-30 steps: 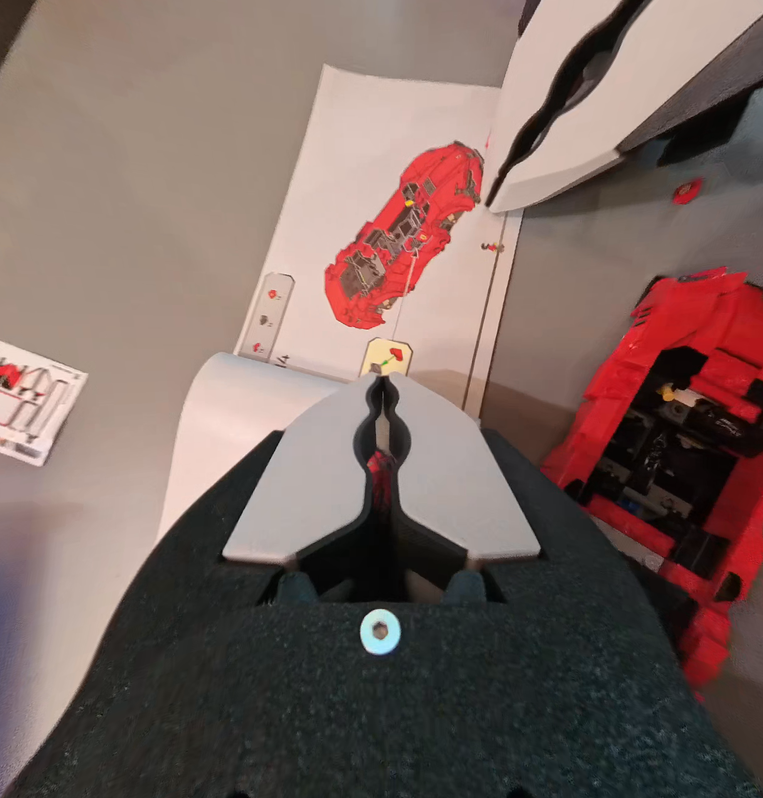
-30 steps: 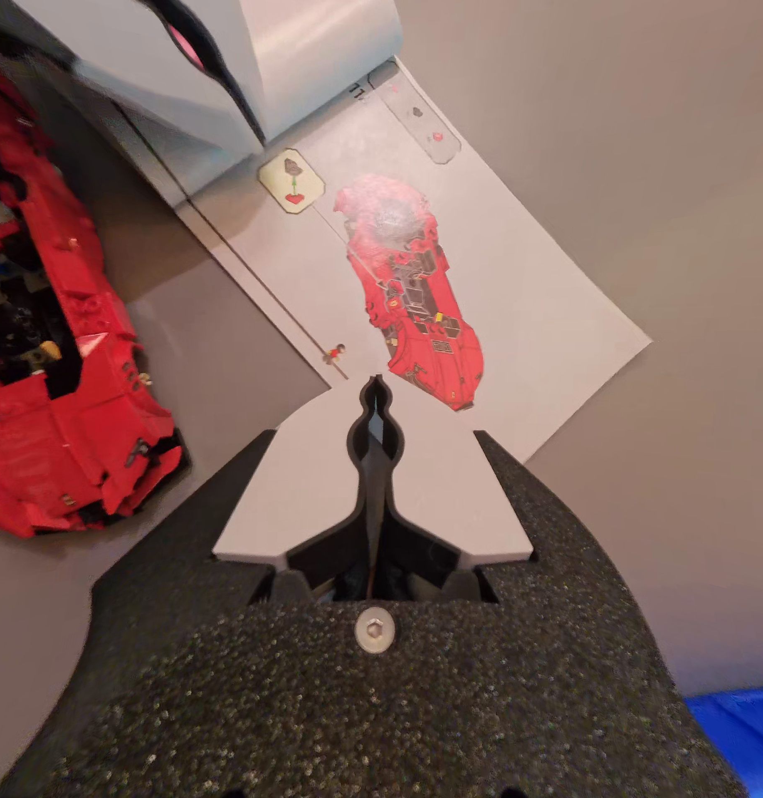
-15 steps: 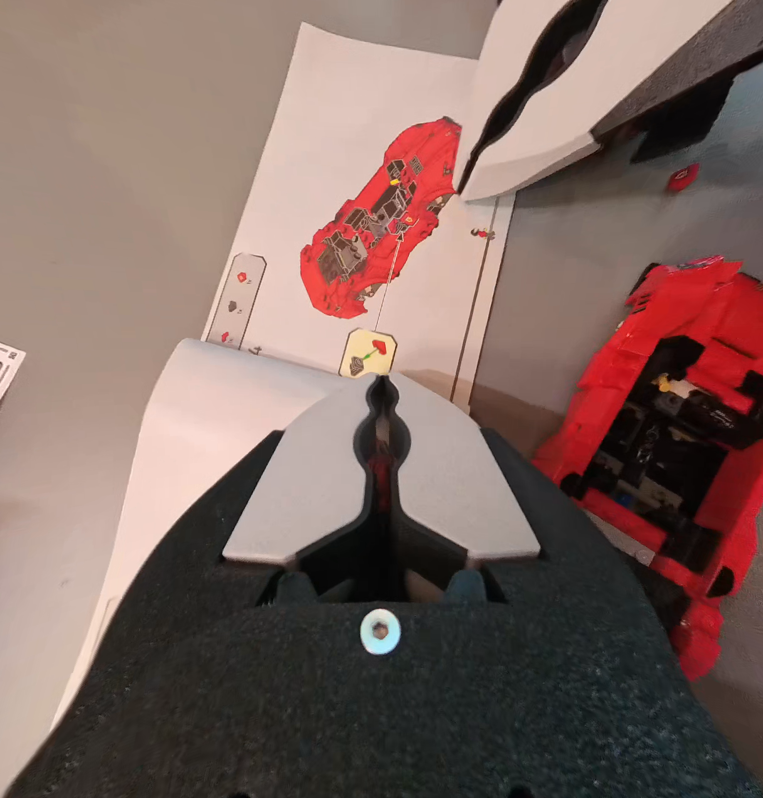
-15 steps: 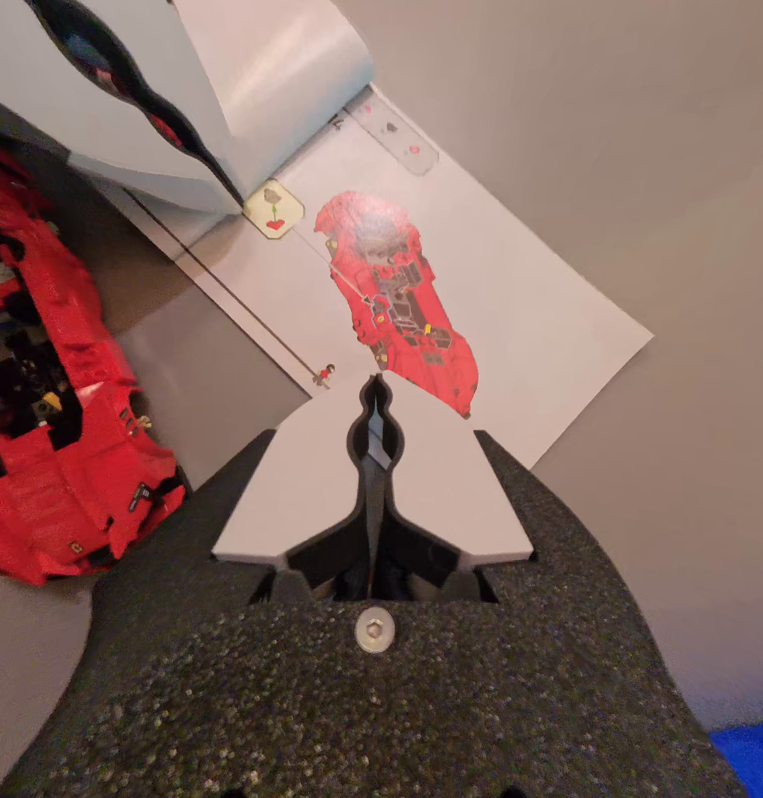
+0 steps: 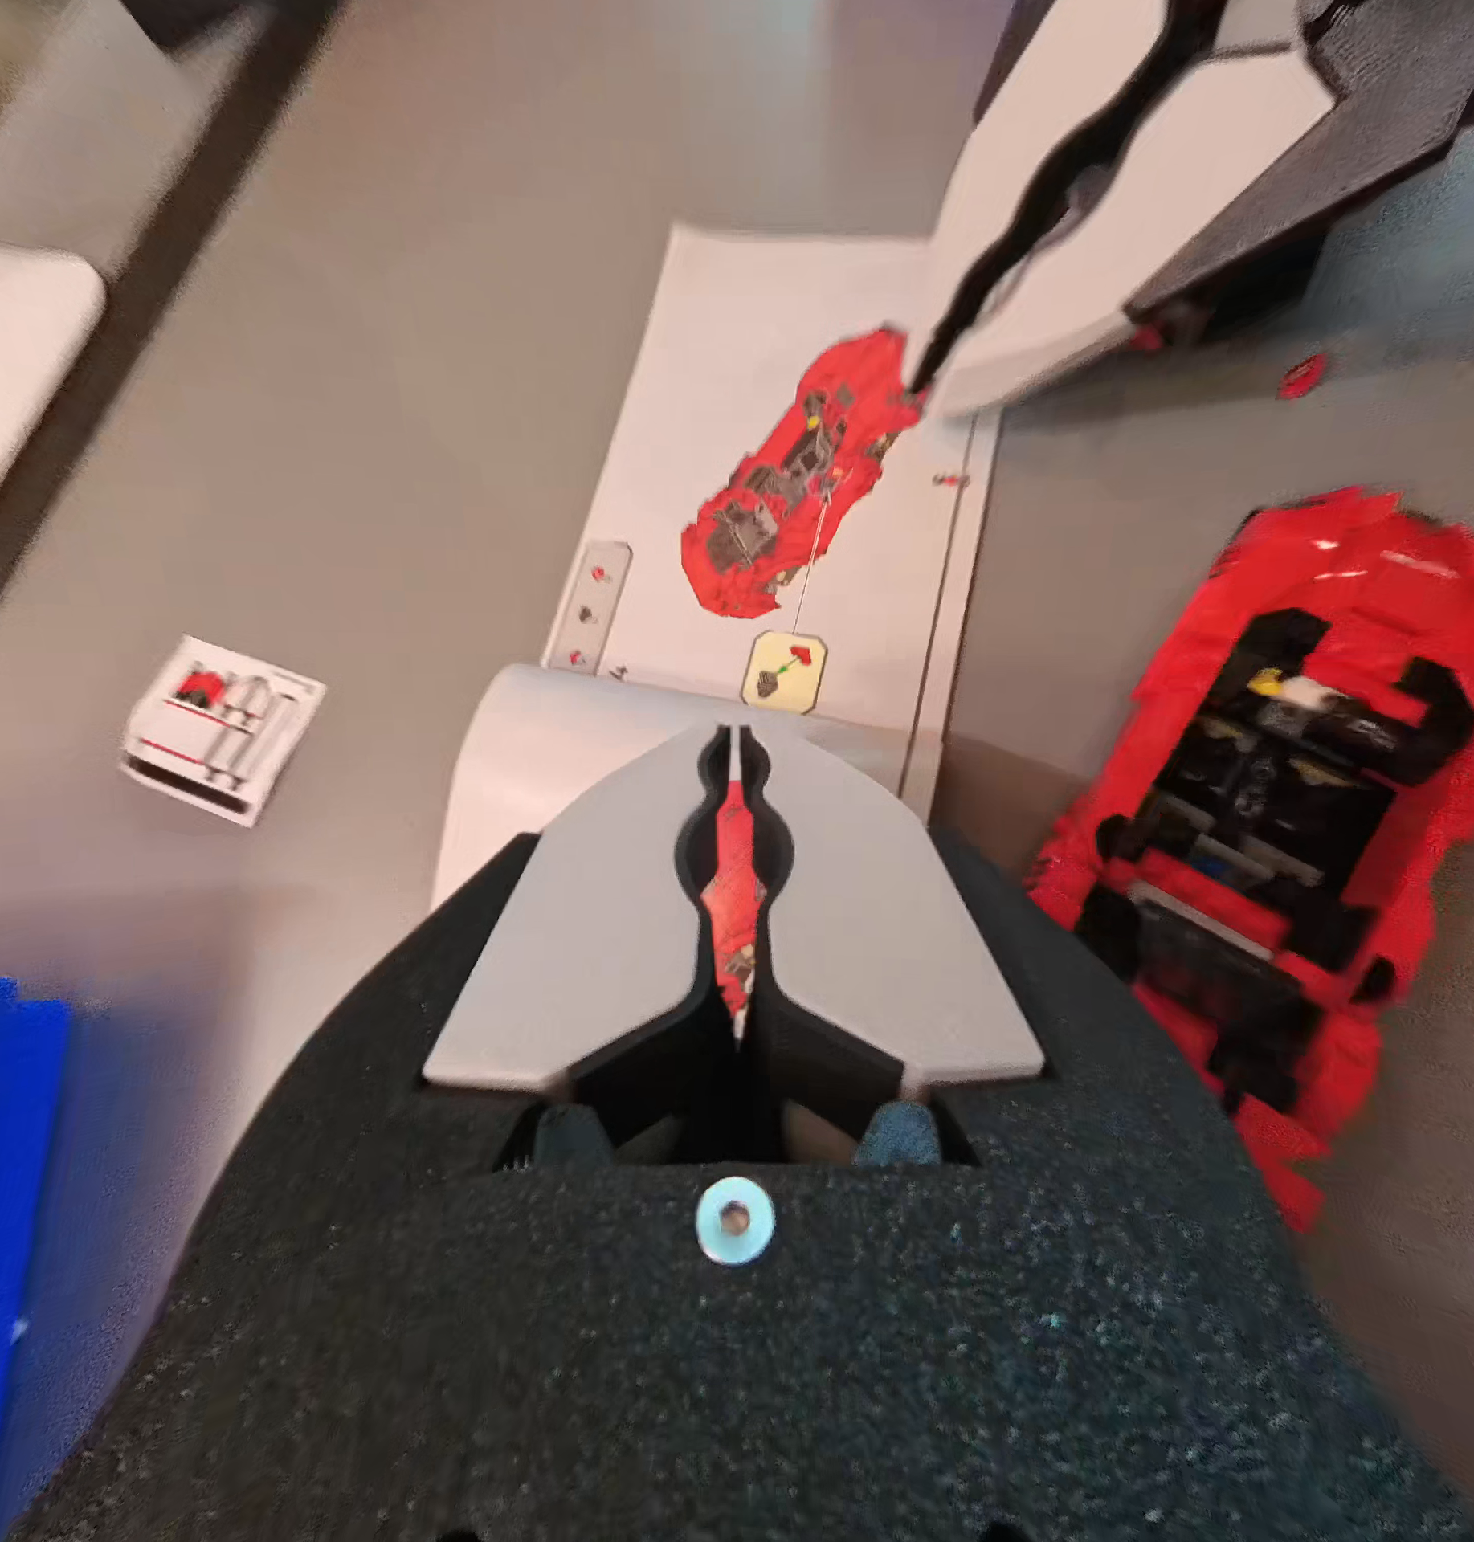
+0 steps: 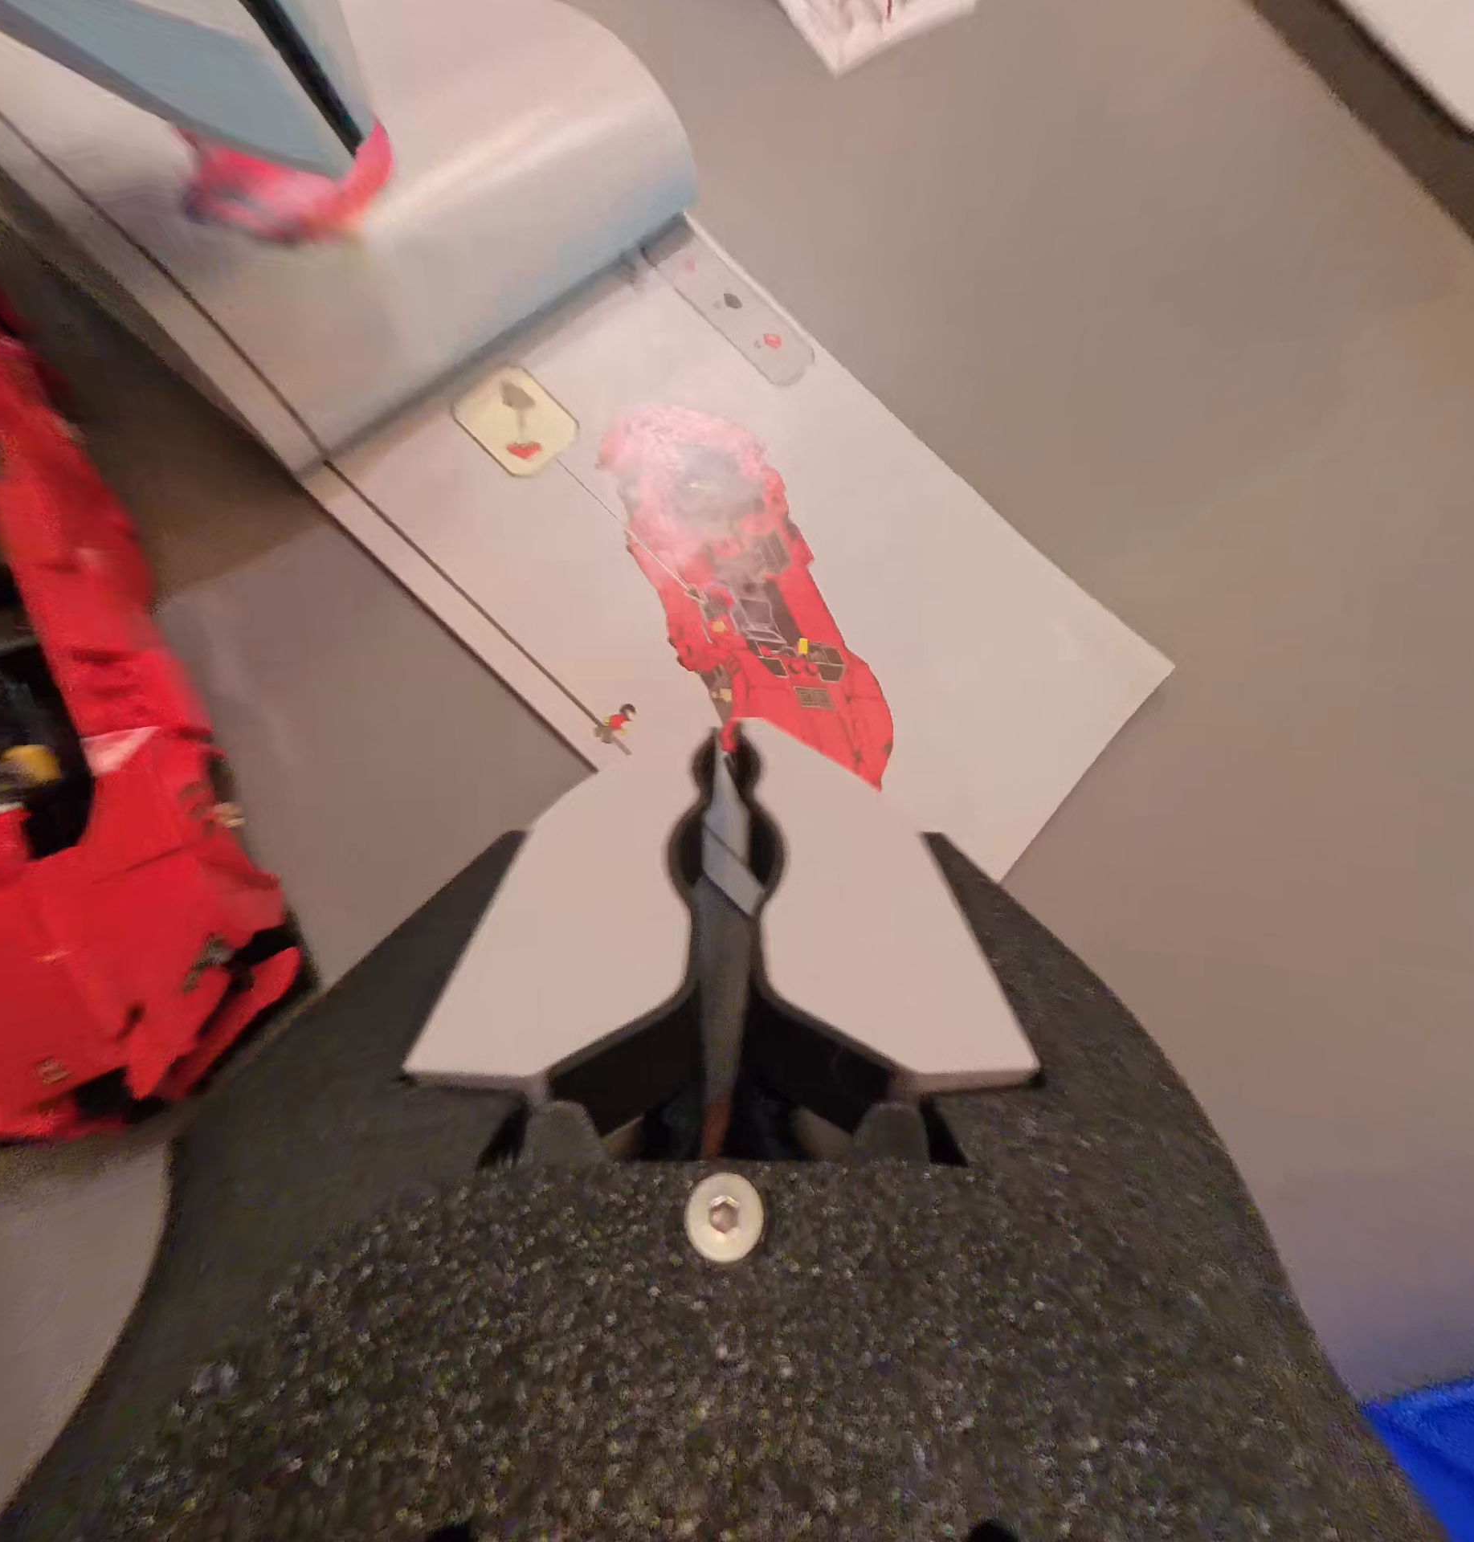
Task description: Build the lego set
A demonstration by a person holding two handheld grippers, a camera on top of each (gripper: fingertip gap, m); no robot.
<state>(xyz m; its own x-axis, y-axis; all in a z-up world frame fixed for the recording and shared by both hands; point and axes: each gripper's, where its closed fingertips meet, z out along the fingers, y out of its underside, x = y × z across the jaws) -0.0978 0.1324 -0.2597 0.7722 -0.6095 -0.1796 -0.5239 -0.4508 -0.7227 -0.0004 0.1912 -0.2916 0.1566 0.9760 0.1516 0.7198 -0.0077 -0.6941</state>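
- Left gripper (image 5: 733, 734): jaws clamped shut on a curled-up page (image 5: 550, 751) of the instruction booklet (image 5: 758, 317). You can see the page's red print in the slit between the fingers. From the right wrist view the page (image 6: 508, 209) arches over the booklet's near half, and its printed edge is pinched at the left gripper's tip (image 6: 358, 158).
- Right gripper (image 6: 727, 743): jaws squeezed together with only a thin wavy slit. It hangs over the booklet's open page, tip right at the printed red car picture. There's a speck of red at the tip, but honestly I can't tell if it's a piece or just the print.
- Half-built red lego car (image 5: 1342, 751), black insides showing, sits on the grey table (image 5: 383, 417) just beside the booklet's long edge, not touching it.
- One small loose red piece (image 5: 1301, 375) lies on that same side of the booklet, near the right gripper.
- A sticker sheet (image 5: 220, 730) lies on the booklet's opposite side, well apart.
- Both views are pretty blurry.
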